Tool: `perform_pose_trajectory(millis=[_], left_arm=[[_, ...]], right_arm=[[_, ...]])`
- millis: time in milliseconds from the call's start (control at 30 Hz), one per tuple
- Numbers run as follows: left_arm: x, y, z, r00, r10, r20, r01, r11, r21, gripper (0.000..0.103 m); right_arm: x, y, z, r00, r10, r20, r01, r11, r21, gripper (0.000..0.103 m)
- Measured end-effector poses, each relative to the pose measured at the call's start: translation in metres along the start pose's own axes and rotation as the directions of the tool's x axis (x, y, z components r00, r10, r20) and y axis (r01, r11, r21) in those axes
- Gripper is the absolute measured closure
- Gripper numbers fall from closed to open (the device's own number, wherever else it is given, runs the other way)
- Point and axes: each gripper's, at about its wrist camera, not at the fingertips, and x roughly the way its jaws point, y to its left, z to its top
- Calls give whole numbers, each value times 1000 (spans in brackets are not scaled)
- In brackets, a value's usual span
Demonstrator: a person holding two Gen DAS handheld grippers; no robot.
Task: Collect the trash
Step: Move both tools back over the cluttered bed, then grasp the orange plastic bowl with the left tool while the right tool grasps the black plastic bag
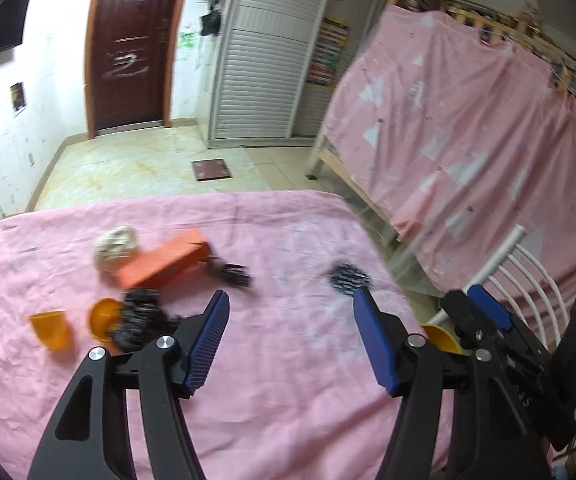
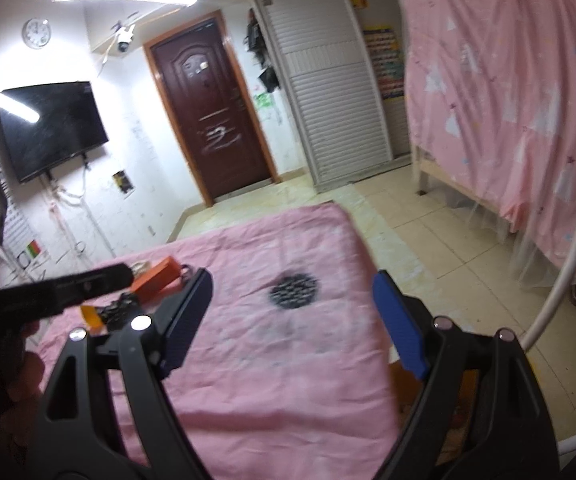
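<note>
Pink sheet (image 1: 288, 240) ends upper-centre at bare floor (image 1: 128, 164); my left gripper (image 1: 288, 320) and right gripper (image 2: 292, 308) both gape empty.

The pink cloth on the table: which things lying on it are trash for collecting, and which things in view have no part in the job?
Likely trash, on the pink cloth:
- crumpled paper ball
- orange box
- two orange cups
- black crumpled scraps
- black patterned disc

Just lying about:
- white chair
- brown door
- wall television
- floor scale
</note>
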Motion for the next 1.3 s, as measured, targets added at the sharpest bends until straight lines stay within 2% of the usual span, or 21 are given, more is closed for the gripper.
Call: perform_pose_trajectory(millis=[200,300,533,967,1300], left_arm=[[-10,47,9,998,63,23,-61,996,-64,44],[-14,67,12,996,86,27,-84,993,-86,44],[-18,98,13,989,143,27,-139,983,-122,44],[-9,147,4,976,214,-30,-216,959,-186,44],[15,181,-8,964,236,-121,-258,940,-224,44]], right_arm=[[25,36,-5,997,47,-53,-49,997,-52,24],[32,49,-6,996,61,-70,-66,995,-74,20],[45,72,-9,990,92,-110,-105,987,-118,19],[75,120,-18,973,129,-190,-166,966,-199,15],[92,145,-25,959,141,-247,-201,949,-241,15]])
